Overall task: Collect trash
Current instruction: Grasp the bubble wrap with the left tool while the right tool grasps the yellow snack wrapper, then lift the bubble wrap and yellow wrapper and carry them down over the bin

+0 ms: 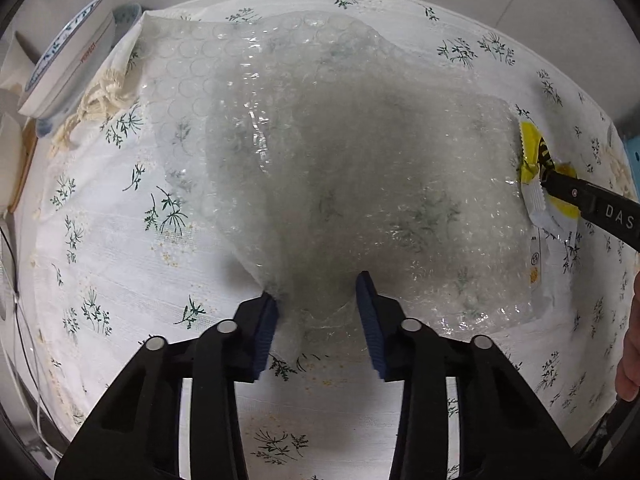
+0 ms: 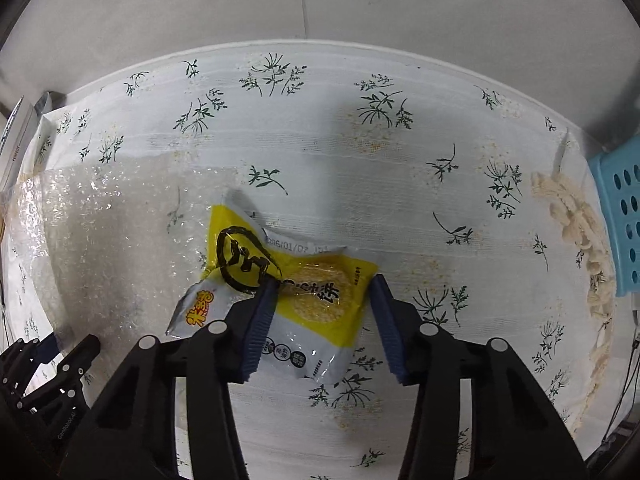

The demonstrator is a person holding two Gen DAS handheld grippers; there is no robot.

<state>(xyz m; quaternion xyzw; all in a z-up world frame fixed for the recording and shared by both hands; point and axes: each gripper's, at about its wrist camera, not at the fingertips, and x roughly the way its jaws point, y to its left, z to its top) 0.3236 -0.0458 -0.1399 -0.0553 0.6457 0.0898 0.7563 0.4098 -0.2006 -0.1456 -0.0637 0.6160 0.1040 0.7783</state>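
Two pieces of trash are shown on the table (image 2: 400, 152), which is covered by a floral cloth. The bubble wrap (image 1: 340, 168) lies spread flat; its near edge is bunched between the blue pads of the left hand-held gripper (image 1: 318, 312), which are partly closed, the left pad touching the film while firm pressure from the right pad cannot be confirmed. The yellow snack wrapper (image 2: 304, 292) overlaps the bubble wrap's right-hand edge, its long axis running diagonally away from that sheet. It is straddled by the right hand-held gripper (image 2: 322, 304), whose half-closed jaws bracket its width, one pad over its face, the other at its edge; a full pinch is not evident. Each item lies directly beneath its own gripper. A blue perforated basket (image 2: 622, 216) stands beyond the wrapper, farthest from the bubble wrap.
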